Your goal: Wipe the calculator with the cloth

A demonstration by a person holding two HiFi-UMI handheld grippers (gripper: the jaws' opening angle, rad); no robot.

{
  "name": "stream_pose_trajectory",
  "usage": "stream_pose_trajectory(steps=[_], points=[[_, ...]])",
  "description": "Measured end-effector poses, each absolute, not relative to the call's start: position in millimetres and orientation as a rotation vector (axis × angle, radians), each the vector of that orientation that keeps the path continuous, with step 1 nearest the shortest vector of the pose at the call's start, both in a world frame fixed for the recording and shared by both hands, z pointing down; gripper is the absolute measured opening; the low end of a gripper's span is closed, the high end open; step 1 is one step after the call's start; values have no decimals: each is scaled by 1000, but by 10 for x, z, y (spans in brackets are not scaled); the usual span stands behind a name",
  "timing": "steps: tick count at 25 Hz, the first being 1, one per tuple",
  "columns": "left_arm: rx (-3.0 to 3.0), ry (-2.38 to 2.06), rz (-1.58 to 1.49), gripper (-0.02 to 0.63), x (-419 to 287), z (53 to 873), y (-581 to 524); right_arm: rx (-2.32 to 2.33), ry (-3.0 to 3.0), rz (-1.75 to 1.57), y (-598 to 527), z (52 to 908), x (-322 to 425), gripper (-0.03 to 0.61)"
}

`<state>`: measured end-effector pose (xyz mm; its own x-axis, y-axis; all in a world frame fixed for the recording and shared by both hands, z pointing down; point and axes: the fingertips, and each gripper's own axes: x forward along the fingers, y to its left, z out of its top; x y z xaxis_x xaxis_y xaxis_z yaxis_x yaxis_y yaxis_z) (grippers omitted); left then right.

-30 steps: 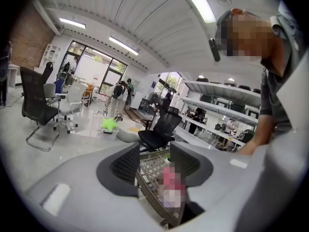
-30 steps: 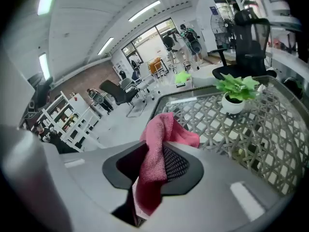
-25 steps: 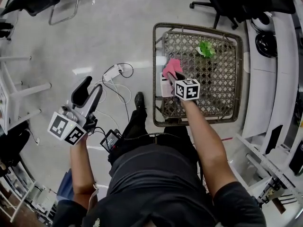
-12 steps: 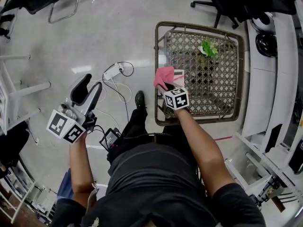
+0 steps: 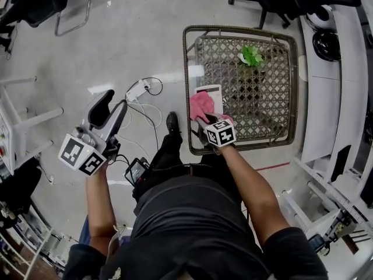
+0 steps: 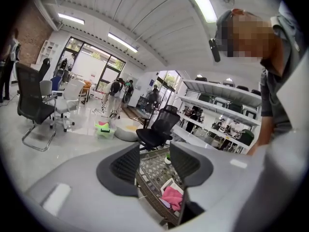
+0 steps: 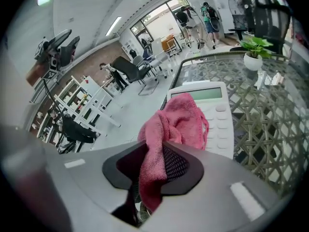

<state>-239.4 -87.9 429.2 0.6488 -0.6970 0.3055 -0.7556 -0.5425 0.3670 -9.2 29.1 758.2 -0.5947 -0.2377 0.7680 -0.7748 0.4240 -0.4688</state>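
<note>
Wiping is under way: the right gripper (image 7: 154, 166), clenched on the pink cloth (image 7: 176, 122), is pressing it onto the calculator (image 7: 219, 115) at the table's (image 5: 262, 98) near-left edge, the left gripper (image 6: 154, 166) is idling released, and the far keys and display probably still need a sweep.

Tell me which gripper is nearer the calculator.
Right. The right gripper, shut on the pink cloth, is right by the calculator; the left gripper is off the table, over the floor.

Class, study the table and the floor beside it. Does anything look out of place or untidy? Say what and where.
Nothing looks spilled or broken. The untidy spot is the floor left of the table: loose white cables lie in loops there, close to the person's shoe. The plant on the table stands upright.
</note>
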Motion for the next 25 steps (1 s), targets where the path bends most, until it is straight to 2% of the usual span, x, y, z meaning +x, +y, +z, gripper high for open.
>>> stream_pose_trajectory(steps=[12,25], points=[[2425,-1075,192,209,-2078,4276,-1065,1123,-1970,1210,95,7599,822,84],[2415,-1082,192,209,-2075,4296,-1064,1226,-2011,1159,-583,7459,938,84]])
